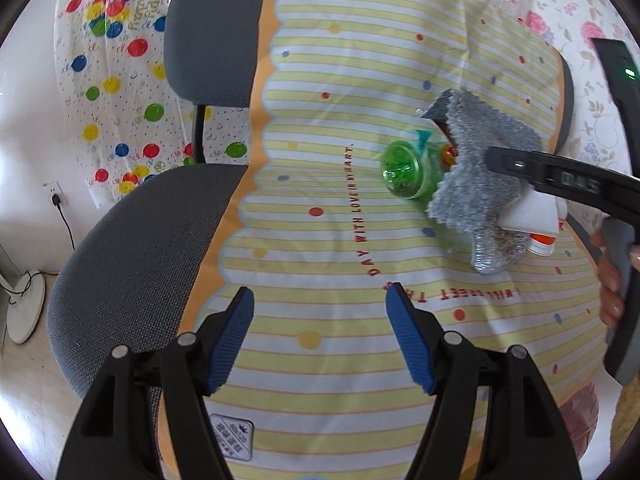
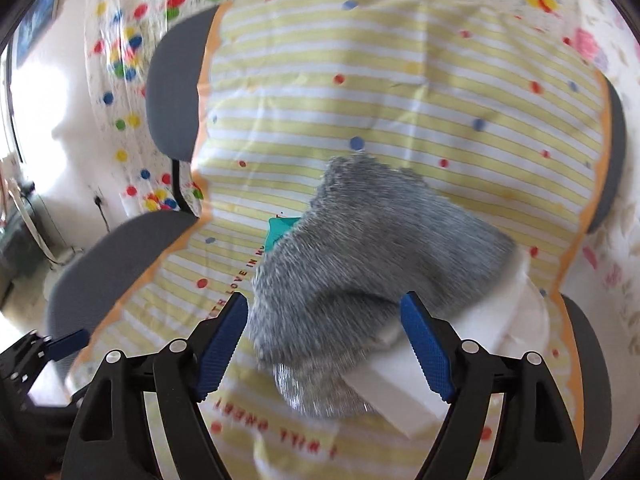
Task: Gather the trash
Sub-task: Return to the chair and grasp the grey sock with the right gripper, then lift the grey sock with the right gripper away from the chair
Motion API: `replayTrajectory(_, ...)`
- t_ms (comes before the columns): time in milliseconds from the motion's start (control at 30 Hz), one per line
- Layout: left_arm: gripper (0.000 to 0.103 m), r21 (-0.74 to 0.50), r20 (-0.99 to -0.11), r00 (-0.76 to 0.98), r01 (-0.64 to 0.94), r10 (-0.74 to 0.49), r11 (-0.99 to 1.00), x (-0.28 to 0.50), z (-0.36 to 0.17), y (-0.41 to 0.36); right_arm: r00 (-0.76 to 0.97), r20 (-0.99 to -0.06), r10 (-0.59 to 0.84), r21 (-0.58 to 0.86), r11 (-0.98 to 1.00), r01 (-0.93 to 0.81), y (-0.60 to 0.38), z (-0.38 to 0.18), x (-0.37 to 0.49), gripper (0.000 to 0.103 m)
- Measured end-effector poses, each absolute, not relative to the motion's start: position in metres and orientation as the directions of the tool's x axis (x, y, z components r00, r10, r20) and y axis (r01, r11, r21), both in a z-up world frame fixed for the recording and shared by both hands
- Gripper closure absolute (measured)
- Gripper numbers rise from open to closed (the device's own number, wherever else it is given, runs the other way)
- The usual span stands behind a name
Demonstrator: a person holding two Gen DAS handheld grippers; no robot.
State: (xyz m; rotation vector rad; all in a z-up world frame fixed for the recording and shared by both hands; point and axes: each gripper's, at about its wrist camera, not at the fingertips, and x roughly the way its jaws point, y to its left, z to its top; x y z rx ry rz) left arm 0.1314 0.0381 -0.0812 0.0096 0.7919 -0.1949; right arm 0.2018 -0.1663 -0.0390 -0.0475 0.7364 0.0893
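Note:
A pile of trash lies on the yellow striped cloth. A grey fuzzy rag drapes over a crushed green plastic bottle, a white box and a white tube with an orange band. My left gripper is open and empty, well short of the pile. My right gripper is open, its jaws on either side of the rag and the white box, touching neither. A teal scrap peeks from under the rag.
The cloth covers grey office chairs pushed together. A polka-dot sheet hangs behind. A floral cloth lies at the right. A white fan base and a wall socket are at the left, on the floor side.

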Motion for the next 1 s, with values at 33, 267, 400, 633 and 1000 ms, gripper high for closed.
replayTrajectory(33, 0.036, -0.069, -0.710, 0.683, 0.174, -0.171, 0.982, 0.133, -0.083, 0.040, 0.738, -0.672, 0.060, -0.016, 0.995, -0.095, -0.163, -0.040, 0.207, 0.026)
replayTrajectory(267, 0.036, -0.091, -0.723, 0.665, 0.178, -0.188, 0.980, 0.134, -0.093, 0.043, 0.738, -0.670, -0.076, -0.149, 0.988, -0.034, -0.153, -0.047, 0.223, 0.073)
replayTrajectory(400, 0.036, -0.091, -0.723, 0.662, 0.188, -0.195, 0.978, 0.127, -0.093, 0.042, 0.797, -0.600, -0.065, -0.121, 0.993, -0.011, -0.169, -0.020, 0.211, 0.090)
replayTrajectory(633, 0.036, -0.092, -0.707, 0.675, 0.212, -0.214, 0.973, 0.116, -0.082, 0.035, 0.922, -0.387, -0.021, 0.011, 1.000, 0.027, -0.209, 0.070, 0.155, 0.091)
replayTrajectory(1000, 0.036, -0.086, -0.687, 0.669, 0.314, -0.284, 0.946, 0.104, -0.068, -0.010, 0.897, -0.437, -0.067, 0.103, 0.987, 0.124, -0.276, 0.064, 0.021, 0.090)
